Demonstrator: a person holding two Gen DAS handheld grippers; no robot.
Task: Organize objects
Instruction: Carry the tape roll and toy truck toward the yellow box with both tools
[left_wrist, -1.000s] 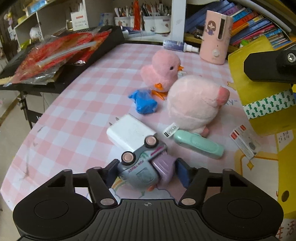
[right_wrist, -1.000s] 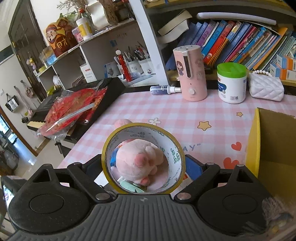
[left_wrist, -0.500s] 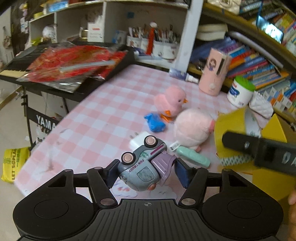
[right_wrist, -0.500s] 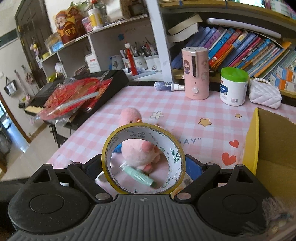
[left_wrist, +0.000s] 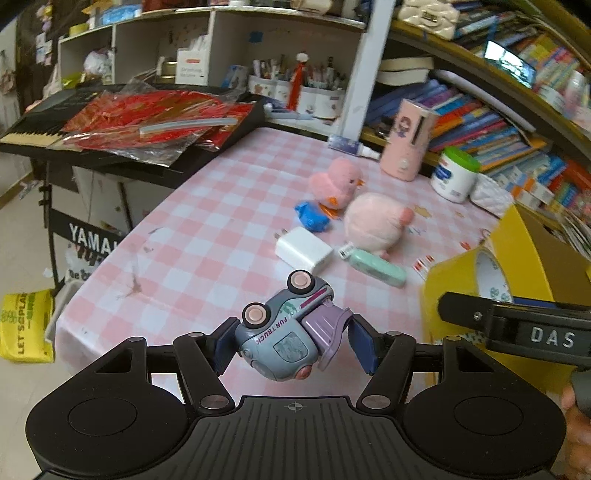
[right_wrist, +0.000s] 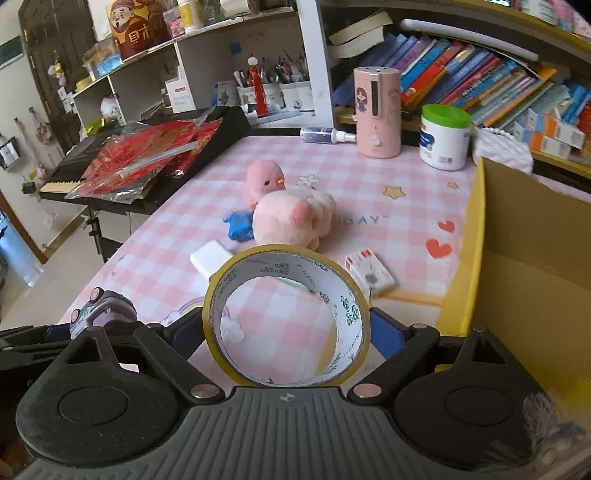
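Note:
My left gripper (left_wrist: 293, 345) is shut on a grey and purple toy truck (left_wrist: 284, 332), held on its side above the near left part of the pink checked table (left_wrist: 192, 236). My right gripper (right_wrist: 286, 332) is shut on a yellow roll of tape (right_wrist: 286, 314), held upright just left of the yellow cardboard box (right_wrist: 524, 258). The truck also shows in the right wrist view (right_wrist: 101, 308), and the tape roll in the left wrist view (left_wrist: 487, 273). On the table lie a pink chick (left_wrist: 334, 182), a pink plush pig (left_wrist: 373, 223), a blue toy (left_wrist: 310, 218), a white charger (left_wrist: 303, 249), a mint green case (left_wrist: 376, 267) and a small card pack (right_wrist: 369, 273).
A pink humidifier (right_wrist: 376, 114), a green-lidded jar (right_wrist: 443, 136) and a small spray bottle (right_wrist: 325, 134) stand at the table's far edge below shelves of books. A keyboard with red wrapped packs (left_wrist: 147, 122) stands to the left. The floor lies beyond the left table edge.
My left gripper has lifted the toy truck up and back from the table. My right gripper has risen with the tape roll and shifted toward the box.

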